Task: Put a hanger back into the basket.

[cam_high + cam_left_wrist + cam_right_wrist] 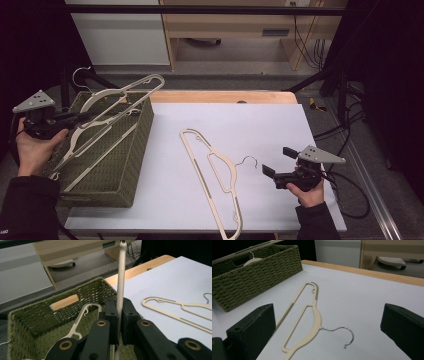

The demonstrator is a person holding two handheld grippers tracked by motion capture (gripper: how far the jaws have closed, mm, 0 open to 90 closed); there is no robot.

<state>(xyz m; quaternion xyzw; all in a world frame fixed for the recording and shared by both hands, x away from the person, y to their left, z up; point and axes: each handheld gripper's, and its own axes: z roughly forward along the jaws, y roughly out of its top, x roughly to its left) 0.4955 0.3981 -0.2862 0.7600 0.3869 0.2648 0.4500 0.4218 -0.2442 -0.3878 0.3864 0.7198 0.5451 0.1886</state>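
Observation:
A cream hanger (122, 100) slants above the green woven basket (112, 175) at the table's left, and my left gripper (82, 119) is shut on it. In the left gripper view the jaws clamp its thin bar (121, 277), which rises straight up over the basket (30, 315). A second cream hanger (220, 170) lies flat on the white table top, its metal hook (248, 161) pointing right. My right gripper (278, 161) stands open just right of that hook, with nothing between its fingers. In the right gripper view the flat hanger (314, 315) lies ahead of the wide jaws of my right gripper (328, 315).
Another cream hanger (80, 317) rests inside the basket, its wire hook (80, 74) sticking out past the far left corner. The white table top (240, 125) ends in a wooden strip (225, 96) at the back. Cables (345, 195) trail off the right edge.

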